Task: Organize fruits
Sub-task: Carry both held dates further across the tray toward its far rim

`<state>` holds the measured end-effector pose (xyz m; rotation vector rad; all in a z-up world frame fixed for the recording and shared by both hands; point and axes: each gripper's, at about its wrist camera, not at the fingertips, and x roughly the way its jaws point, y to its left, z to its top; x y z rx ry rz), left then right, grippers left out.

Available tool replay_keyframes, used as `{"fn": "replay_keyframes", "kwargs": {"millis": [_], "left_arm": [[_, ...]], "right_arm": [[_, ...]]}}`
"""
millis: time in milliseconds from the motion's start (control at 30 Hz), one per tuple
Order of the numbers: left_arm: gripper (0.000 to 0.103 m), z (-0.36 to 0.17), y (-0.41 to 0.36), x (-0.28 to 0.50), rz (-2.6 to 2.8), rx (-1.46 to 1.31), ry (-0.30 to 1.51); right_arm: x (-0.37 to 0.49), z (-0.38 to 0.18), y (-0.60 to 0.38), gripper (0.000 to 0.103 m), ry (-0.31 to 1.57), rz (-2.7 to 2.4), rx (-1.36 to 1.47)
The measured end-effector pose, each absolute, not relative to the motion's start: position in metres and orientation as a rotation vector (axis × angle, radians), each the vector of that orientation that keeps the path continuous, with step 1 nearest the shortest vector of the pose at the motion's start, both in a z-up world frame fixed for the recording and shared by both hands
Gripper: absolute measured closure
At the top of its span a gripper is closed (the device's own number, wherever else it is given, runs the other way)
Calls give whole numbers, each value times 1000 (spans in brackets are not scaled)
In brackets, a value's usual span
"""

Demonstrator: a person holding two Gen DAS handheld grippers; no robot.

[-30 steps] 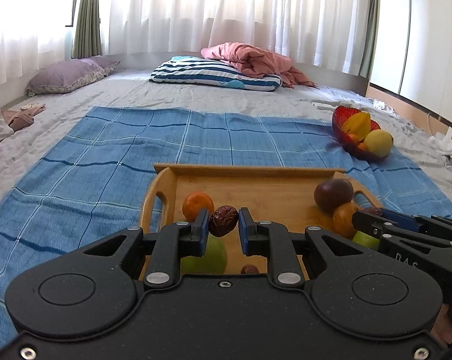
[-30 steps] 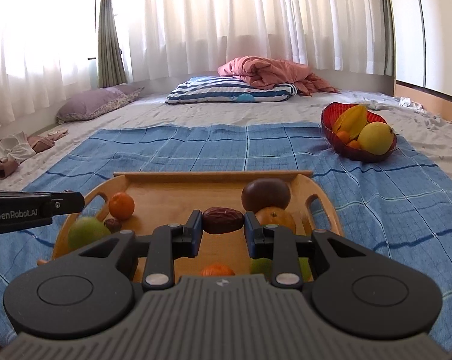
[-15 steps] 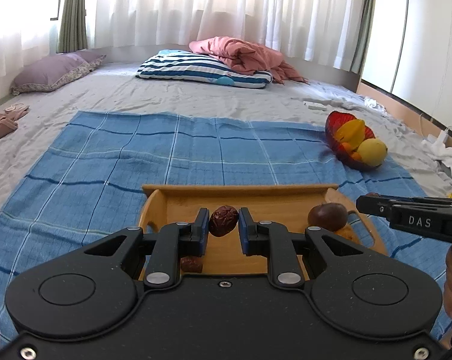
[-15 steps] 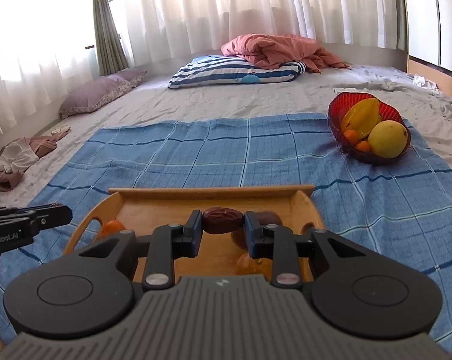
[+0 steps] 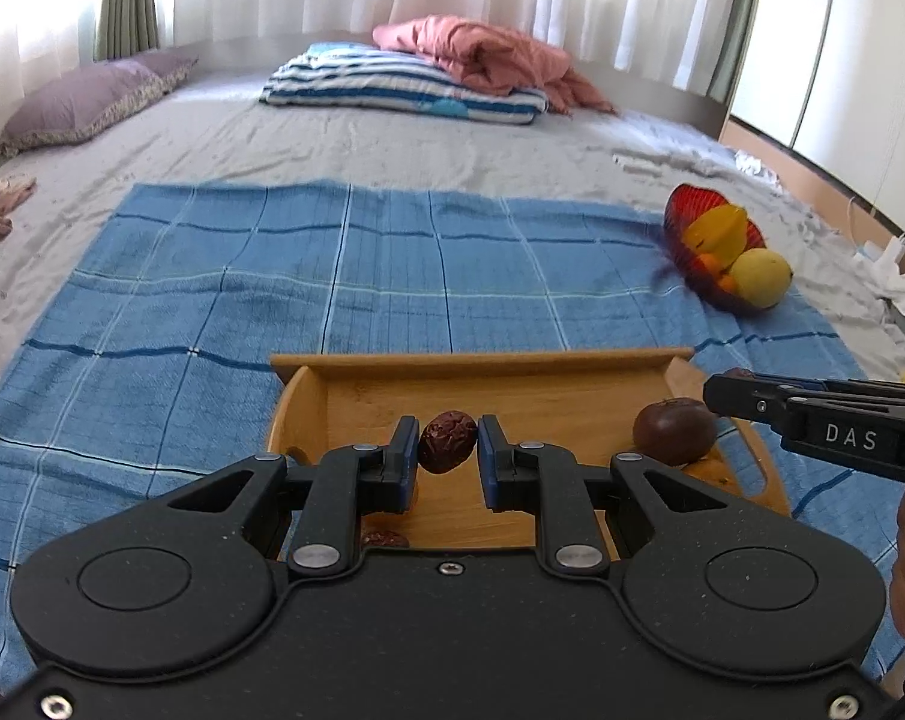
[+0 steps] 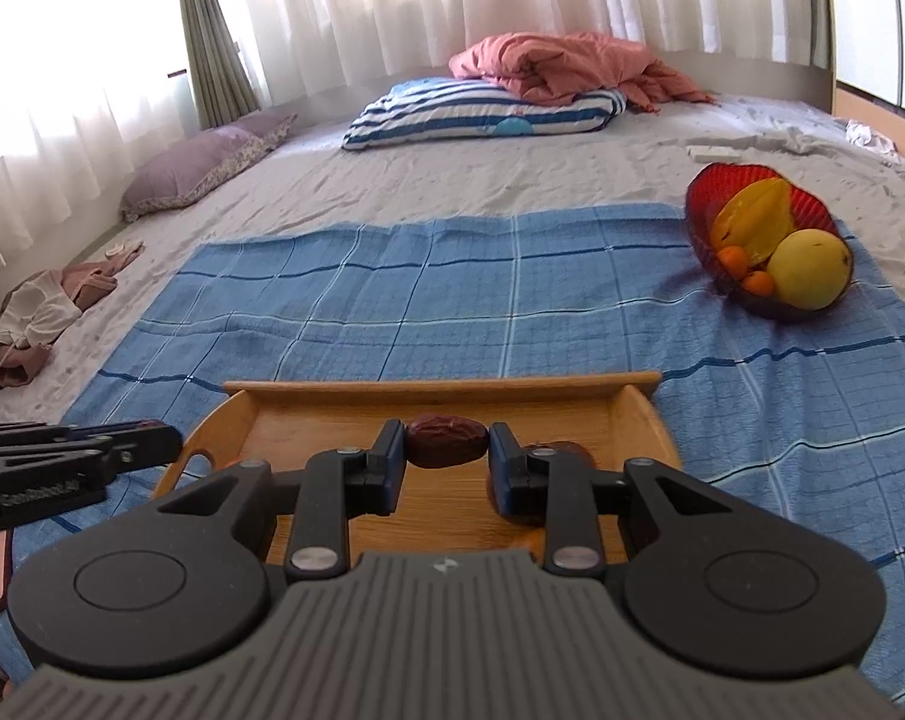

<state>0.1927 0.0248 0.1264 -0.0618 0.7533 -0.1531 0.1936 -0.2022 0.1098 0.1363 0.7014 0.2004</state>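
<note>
Both grippers had risen since a second earlier: the left hand-held gripper (image 5: pixel 447 451) and the right hand-held gripper (image 6: pixel 446 443) each stayed clamped on a wrinkled date (image 5: pixel 446 449), lifted above the wooden tray (image 5: pixel 482 361), probably bound for the red bowl (image 6: pixel 752 180). That bowl, far right on the blue cloth (image 6: pixel 452 276), held a starfruit (image 6: pixel 752 219), a yellow fruit (image 6: pixel 809 267) and small oranges (image 6: pixel 731 258); the tray kept a dark round fruit (image 5: pixel 674 433).

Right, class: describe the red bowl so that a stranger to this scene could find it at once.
Start at the blue checked cloth spread on the bed, and go to its far right corner, beyond the wooden tray. There sits the red bowl, ribbed and translucent, the only dish here, holding a starfruit, a big yellow fruit and small oranges.
</note>
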Motion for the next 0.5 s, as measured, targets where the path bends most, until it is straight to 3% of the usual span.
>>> {"fn": "replay_keyframes", "kwargs": {"millis": [500], "left_arm": [[83,81,20,254,-98,-34,865]], "right_arm": [[239,79,-181,69,821,209,149]]}}
